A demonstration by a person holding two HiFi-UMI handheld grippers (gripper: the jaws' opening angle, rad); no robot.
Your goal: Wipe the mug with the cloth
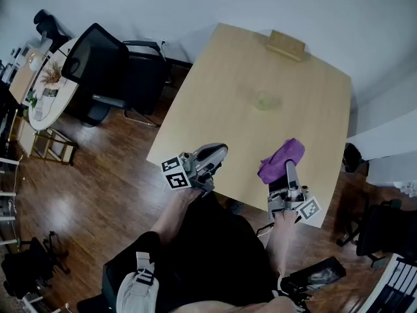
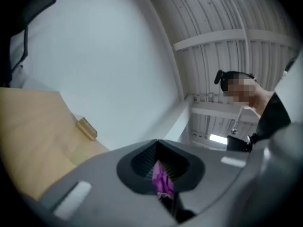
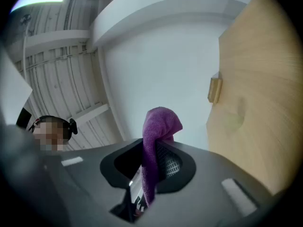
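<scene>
A clear glass mug (image 1: 264,100) stands upright near the middle of the light wooden table (image 1: 215,103), well beyond both grippers. Over the table's near edge, my right gripper (image 1: 288,169) is shut on a purple cloth (image 1: 281,160). In the right gripper view the cloth (image 3: 158,136) rises out of the closed jaws (image 3: 151,174) and flops over at the top. My left gripper (image 1: 220,151) hovers at the near left edge of the table, shut and holding nothing. In the left gripper view a strip of the purple cloth (image 2: 163,181) shows through the jaw notch (image 2: 163,174).
A small wooden block (image 1: 285,44) lies at the table's far edge. A black office chair (image 1: 104,64) stands left of the table, with a round table (image 1: 45,83) behind it. Another dark chair (image 1: 384,230) is at the right. The person's legs are below the table edge.
</scene>
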